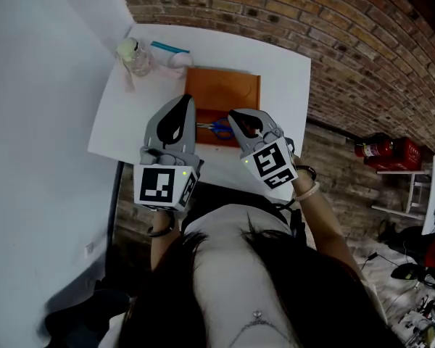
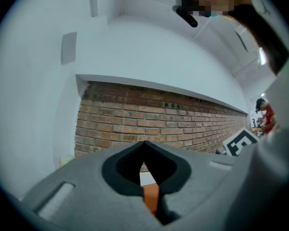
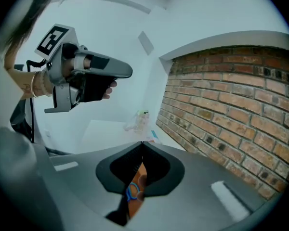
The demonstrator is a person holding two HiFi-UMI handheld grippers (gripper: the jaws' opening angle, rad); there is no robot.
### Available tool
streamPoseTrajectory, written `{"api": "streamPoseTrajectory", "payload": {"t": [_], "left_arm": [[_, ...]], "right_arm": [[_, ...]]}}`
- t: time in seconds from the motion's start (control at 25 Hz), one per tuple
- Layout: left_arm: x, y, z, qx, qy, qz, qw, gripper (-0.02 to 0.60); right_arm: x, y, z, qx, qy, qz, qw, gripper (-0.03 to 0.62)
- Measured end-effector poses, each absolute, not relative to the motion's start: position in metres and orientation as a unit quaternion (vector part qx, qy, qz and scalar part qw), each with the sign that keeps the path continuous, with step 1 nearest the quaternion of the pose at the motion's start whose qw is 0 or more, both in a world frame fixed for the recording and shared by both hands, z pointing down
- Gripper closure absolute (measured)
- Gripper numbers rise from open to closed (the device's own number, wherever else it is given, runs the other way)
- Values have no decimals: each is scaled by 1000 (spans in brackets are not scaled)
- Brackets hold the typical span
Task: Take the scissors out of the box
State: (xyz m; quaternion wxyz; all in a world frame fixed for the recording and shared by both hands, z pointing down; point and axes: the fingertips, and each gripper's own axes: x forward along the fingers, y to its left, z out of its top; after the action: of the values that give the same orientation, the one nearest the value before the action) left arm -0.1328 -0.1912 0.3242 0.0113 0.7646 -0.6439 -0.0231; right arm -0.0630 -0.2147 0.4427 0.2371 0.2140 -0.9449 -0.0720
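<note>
I see both grippers over the near edge of the white rectangular tabletop (image 1: pixel 283 78). The shallow open orange box (image 1: pixel 225 89) sits mid-tabletop at my 12 o'clock, its near edge close to the tabletop's near edge.

The blue-handled scissors (image 1: pixel 218 127) lie flat in the near part of the box. In the head view they show in the gap between the two gripper tips. In the right gripper view their blue loops (image 3: pixel 132 192) show just below the tips.

The left gripper (image 1: pixel 186 100) has its fingers pressed together on nothing and covers the box's 9 o'clock edge. The right gripper (image 1: pixel 234 114) is tilted downward over the near 4 o'clock corner, fingers likewise pressed together and empty.

Bare tabletop lies open at 3 o'clock of the box and, in a narrower strip, at 9 o'clock. At 10 o'clock, near the far corner, stand a clear plastic bottle with a pale lid (image 1: pixel 135 56) and a blue-and-white packet (image 1: pixel 170 52), the packet just beside the box's corner.

A red brick wall (image 1: pixel 333 42) runs along the far and 3 o'clock sides, and a white wall (image 1: pixel 36 85) bounds 9 o'clock.
</note>
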Motion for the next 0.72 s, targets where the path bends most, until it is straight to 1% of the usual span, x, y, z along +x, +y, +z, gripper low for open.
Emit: {"api": "streamPoseTrajectory", "payload": {"t": [0.24, 0.72], "left_arm": [[-149, -197, 329, 749, -662, -25, 15, 583], [-168, -206, 334, 725, -688, -30, 22, 582]], "right_arm": [[-70, -220, 465, 180, -940, -70, 279, 579], [-78, -222, 508, 118, -932, -61, 338, 556]]}}
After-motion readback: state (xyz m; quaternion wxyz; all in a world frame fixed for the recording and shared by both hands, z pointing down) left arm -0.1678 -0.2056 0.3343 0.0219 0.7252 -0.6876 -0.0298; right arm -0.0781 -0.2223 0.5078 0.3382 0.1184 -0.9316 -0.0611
